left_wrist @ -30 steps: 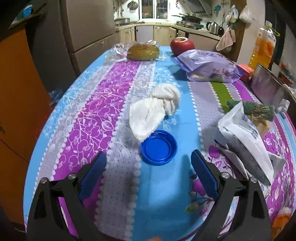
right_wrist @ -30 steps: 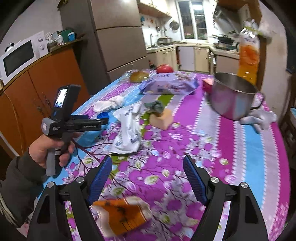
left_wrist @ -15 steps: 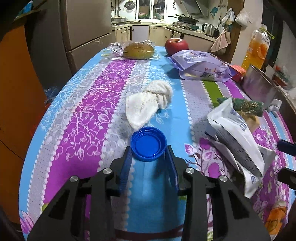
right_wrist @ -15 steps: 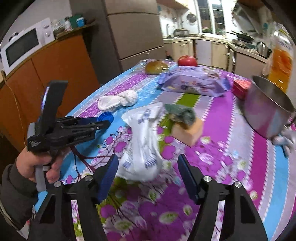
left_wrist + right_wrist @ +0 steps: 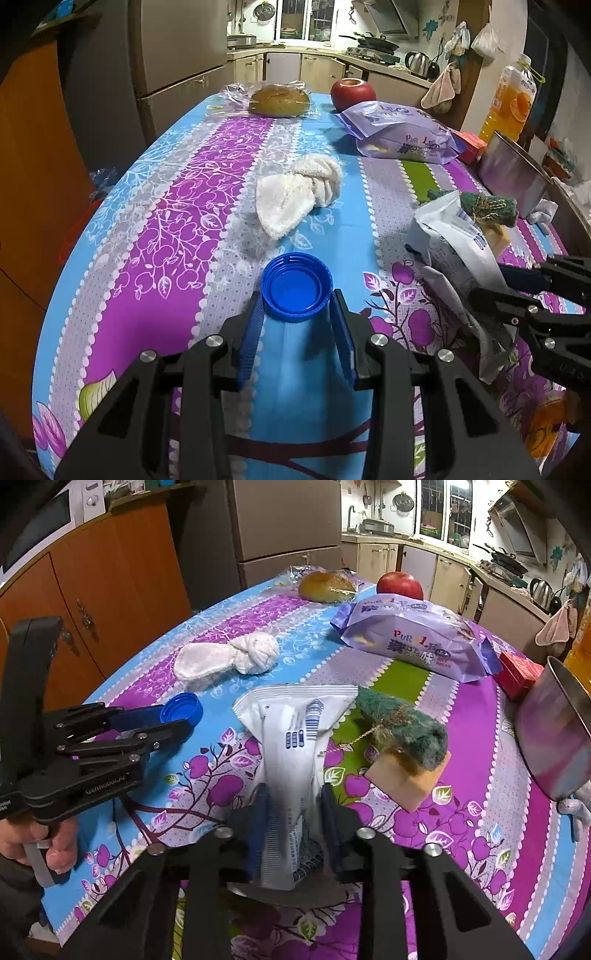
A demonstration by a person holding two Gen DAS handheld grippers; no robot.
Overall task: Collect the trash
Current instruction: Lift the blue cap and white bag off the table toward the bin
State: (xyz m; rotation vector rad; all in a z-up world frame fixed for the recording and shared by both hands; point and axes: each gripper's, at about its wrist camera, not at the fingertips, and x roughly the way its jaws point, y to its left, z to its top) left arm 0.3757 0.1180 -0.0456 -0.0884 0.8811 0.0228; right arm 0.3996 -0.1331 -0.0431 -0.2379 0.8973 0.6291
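Crumpled white wrapper (image 5: 295, 738) clamped by right hand-held gripper (image 5: 291, 797); left hand-held gripper (image 5: 297, 301) grips round blue cap (image 5: 296, 286).

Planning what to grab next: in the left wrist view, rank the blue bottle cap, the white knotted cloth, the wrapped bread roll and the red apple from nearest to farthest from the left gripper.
1. Blue bottle cap: between the fingers of the left gripper.
2. White knotted cloth: just beyond the cap, mid-table.
3. Wrapped bread roll and red apple: both at the far table end, roll left, apple right; too close to call.
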